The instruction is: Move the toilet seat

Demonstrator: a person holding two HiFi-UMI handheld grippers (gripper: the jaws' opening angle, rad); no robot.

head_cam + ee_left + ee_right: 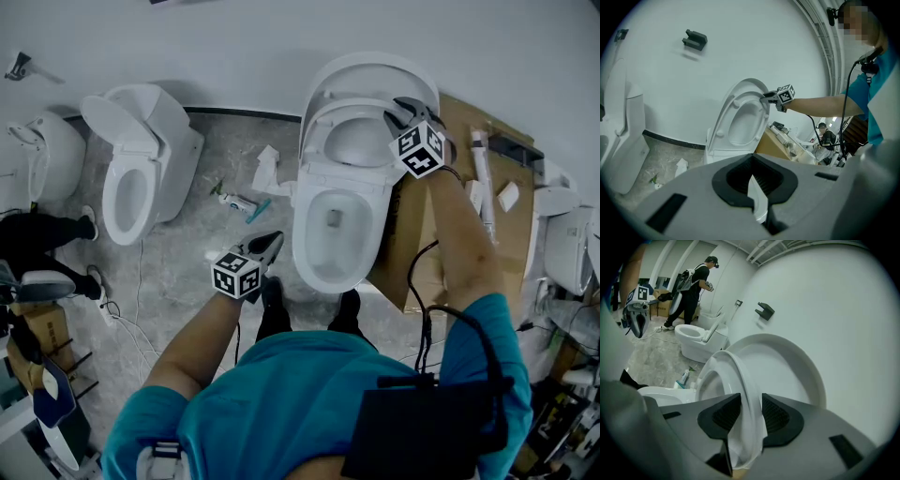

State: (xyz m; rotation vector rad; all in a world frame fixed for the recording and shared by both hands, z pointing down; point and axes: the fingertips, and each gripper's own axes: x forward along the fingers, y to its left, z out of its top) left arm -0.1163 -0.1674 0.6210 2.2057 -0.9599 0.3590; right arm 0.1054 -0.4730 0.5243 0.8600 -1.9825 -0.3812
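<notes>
A white toilet stands in the middle, its bowl (323, 262) uncovered. The toilet seat (323, 127) is raised and tilted forward, a little off the upright lid (375, 70). My right gripper (403, 117) is shut on the seat's right rim. In the right gripper view the seat (740, 380) runs between the two dark pads of that gripper (751, 413), with the lid (797, 366) behind. My left gripper (267, 246) hangs beside the bowl's left front, apart from it, shut with nothing held. In the left gripper view, the left gripper (752, 180) faces the seat (723, 123).
A second toilet (131, 178) stands at the left and another (562, 234) at the far right. Flattened cardboard (412, 234) lies right of the bowl. Paper scraps (267, 169) and a tube (239, 202) litter the floor. Another person (693, 282) stands farther along the wall.
</notes>
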